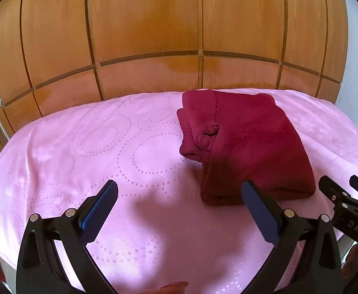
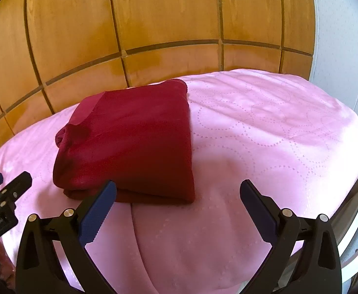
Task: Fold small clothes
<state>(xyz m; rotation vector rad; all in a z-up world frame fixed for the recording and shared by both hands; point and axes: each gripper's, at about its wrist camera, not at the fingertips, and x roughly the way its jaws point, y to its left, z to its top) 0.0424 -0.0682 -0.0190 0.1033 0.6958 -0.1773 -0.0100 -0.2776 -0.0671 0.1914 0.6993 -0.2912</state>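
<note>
A dark red garment (image 1: 247,144) lies folded into a thick, roughly rectangular bundle on a table covered with a pink cloth (image 1: 93,152). The cloth carries a woven pattern of dotted rings. In the left wrist view the bundle sits right of centre, toward the far half of the table; in the right wrist view it sits left of centre. Its near edge shows stacked layers of fabric, and on its left side a bunched cuff or sleeve end pokes out from under the top layer.

The left claw (image 1: 180,193) hangs above the near part of the table with its two blue-padded fingers spread wide apart and nothing between them. Its right finger overlaps the near left corner of the garment in the picture; whether it touches the fabric cannot be told.

The right claw (image 2: 177,192) is likewise spread wide and empty, over the near part of the table. Its left finger overlaps the near edge of the bundle in the picture, and contact cannot be told there either. Each claw shows at the edge of the other's view, just beside the garment.

Behind the table stands a wall of orange-brown wooden panels (image 1: 154,29) with dark grooves.
</note>
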